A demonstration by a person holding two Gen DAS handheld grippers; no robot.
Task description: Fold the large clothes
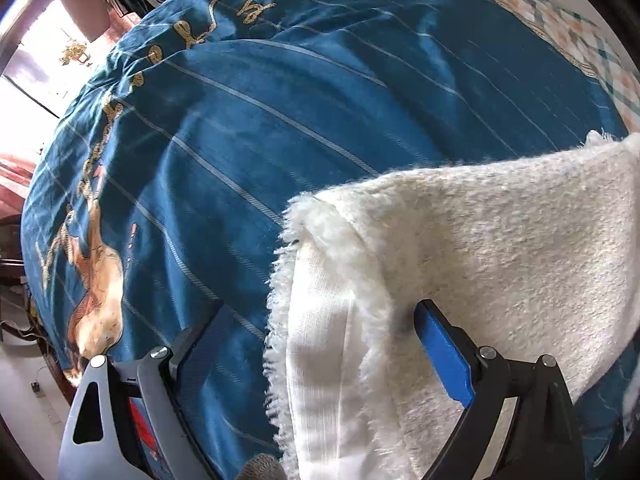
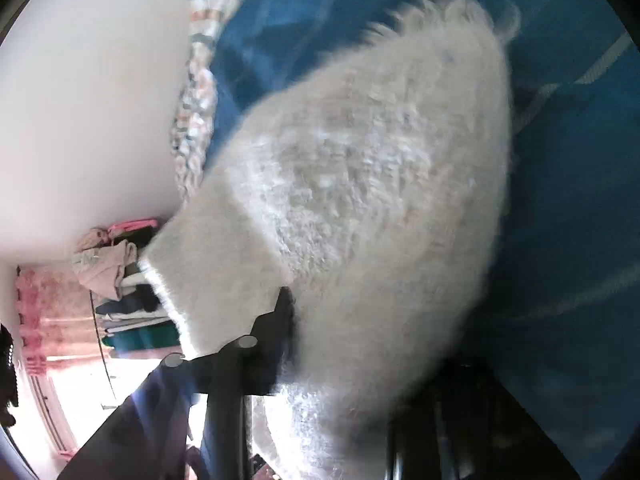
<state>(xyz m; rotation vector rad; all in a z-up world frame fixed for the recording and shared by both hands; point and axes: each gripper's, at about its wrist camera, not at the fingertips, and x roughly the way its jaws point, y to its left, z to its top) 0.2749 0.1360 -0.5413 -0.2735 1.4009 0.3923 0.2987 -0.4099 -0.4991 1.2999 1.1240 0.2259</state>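
Note:
A fluffy white garment is held above a bed with a blue striped cover. My left gripper has its fingers spread wide, and the garment's folded edge, with its smooth lining showing, hangs between them; the blue right finger presses into the fleece, the left finger stands apart from it. In the blurred right wrist view the same garment fills the middle, and my right gripper holds it, with its dark left finger against the fleece. The right finger is hidden by the cloth.
A checked sheet shows at the bed's far edge. A white wall is beside the bed. A rack of clothes and pink curtains stand by a bright window. Floor lies left of the bed.

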